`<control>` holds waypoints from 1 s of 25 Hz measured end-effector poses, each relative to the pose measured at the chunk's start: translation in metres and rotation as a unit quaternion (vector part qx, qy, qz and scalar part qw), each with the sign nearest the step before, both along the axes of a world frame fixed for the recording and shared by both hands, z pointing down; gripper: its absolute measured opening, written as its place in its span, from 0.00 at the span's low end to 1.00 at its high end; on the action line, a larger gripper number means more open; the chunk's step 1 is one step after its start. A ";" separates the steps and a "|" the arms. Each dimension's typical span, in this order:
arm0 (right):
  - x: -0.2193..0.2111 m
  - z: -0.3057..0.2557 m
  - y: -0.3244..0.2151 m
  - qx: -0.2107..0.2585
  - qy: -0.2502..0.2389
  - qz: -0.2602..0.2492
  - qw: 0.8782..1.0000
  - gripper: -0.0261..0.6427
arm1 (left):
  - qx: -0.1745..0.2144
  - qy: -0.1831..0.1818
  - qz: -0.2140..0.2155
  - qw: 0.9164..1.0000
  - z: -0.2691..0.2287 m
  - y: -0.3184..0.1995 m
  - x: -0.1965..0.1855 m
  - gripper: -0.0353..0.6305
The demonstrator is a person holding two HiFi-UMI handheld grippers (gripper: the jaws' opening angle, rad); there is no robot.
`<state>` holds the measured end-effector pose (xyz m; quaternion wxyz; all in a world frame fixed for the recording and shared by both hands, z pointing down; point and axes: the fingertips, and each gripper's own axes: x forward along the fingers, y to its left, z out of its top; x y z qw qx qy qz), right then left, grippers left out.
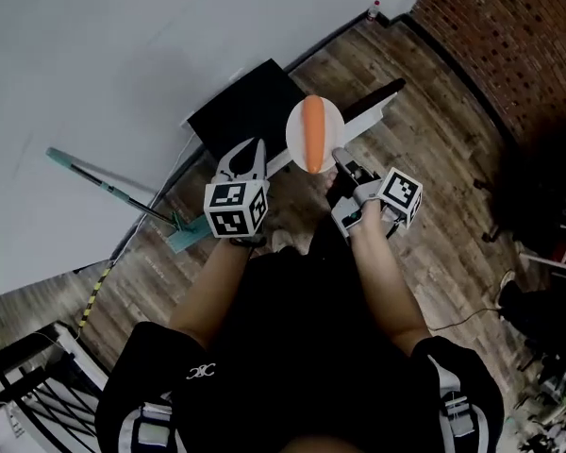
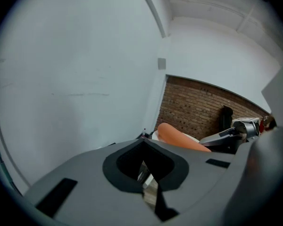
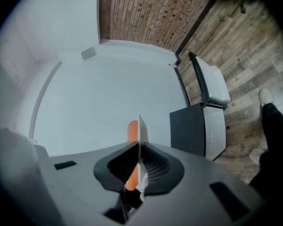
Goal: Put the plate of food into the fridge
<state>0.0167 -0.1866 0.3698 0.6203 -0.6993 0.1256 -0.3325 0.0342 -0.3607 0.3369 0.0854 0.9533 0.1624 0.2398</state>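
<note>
A white plate (image 1: 296, 132) carrying an orange carrot-like piece of food (image 1: 313, 135) hangs above the floor, held by its near rim in my shut right gripper (image 1: 341, 161). In the right gripper view the plate (image 3: 140, 133) appears edge-on between the jaws, with the food (image 3: 132, 131) to its left. A small black fridge (image 1: 245, 111) stands against the wall just beyond, its white door (image 1: 368, 111) swung open to the right. My left gripper (image 1: 250, 151) hovers left of the plate, jaws together with nothing in them. The left gripper view shows the food (image 2: 177, 136) ahead to the right.
A teal-handled mop (image 1: 113, 192) leans along the white wall at the left. A brick wall (image 1: 509, 36) closes the right side, with dark equipment (image 1: 538, 206) and a cable on the wooden floor (image 1: 434, 159). The fridge (image 3: 188, 128) and door (image 3: 212, 84) lie right of the plate.
</note>
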 end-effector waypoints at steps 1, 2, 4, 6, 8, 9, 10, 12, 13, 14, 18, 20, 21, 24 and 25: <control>-0.010 0.004 0.009 -0.004 -0.003 0.009 1.000 0.10 | -0.001 -0.004 0.012 1.000 0.005 0.009 -0.003 0.05; -0.018 0.008 0.018 -0.005 -0.004 0.019 1.000 0.10 | -0.002 -0.009 0.023 1.000 0.011 0.019 -0.004 0.05; -0.034 0.015 0.038 -0.003 -0.004 0.041 0.999 0.10 | -0.002 -0.022 0.045 0.999 0.024 0.041 -0.007 0.05; -0.052 0.026 0.062 -0.007 -0.008 0.064 0.998 0.10 | -0.002 -0.038 0.072 0.997 0.040 0.067 -0.014 0.05; -0.070 0.042 0.086 -0.017 -0.014 0.084 0.996 0.10 | -0.002 -0.054 0.107 0.993 0.060 0.093 -0.022 0.05; -0.078 0.052 0.097 -0.024 -0.018 0.090 0.995 0.10 | -0.003 -0.061 0.124 0.990 0.070 0.106 -0.024 0.05; -0.083 0.063 0.109 -0.033 -0.023 0.094 0.995 0.10 | -0.003 -0.065 0.138 0.988 0.081 0.118 -0.025 0.05; -0.086 0.090 0.131 -0.047 -0.027 0.094 0.994 0.09 | 0.003 -0.068 0.153 0.986 0.104 0.138 -0.020 0.05; -0.086 0.104 0.139 -0.050 -0.028 0.090 0.994 0.09 | 0.010 -0.069 0.157 0.985 0.117 0.146 -0.017 0.05; -0.087 0.121 0.146 -0.052 -0.030 0.086 0.995 0.09 | 0.016 -0.071 0.158 0.985 0.131 0.152 -0.016 0.05; -0.086 0.201 0.161 -0.051 -0.057 0.058 0.995 0.09 | 0.019 -0.089 0.150 0.985 0.203 0.170 -0.011 0.05; -0.082 0.240 0.161 -0.049 -0.069 0.040 0.996 0.08 | 0.024 -0.096 0.150 0.984 0.239 0.177 -0.008 0.05; -0.081 0.260 0.159 -0.045 -0.071 0.031 0.996 0.08 | 0.029 -0.098 0.148 0.984 0.255 0.179 -0.006 0.05; -0.071 0.321 0.149 -0.025 -0.071 0.009 0.997 0.08 | 0.035 -0.102 0.129 0.986 0.299 0.176 0.002 0.05; -0.068 0.343 0.144 -0.018 -0.077 0.006 0.997 0.08 | 0.033 -0.102 0.120 0.987 0.313 0.174 0.005 0.05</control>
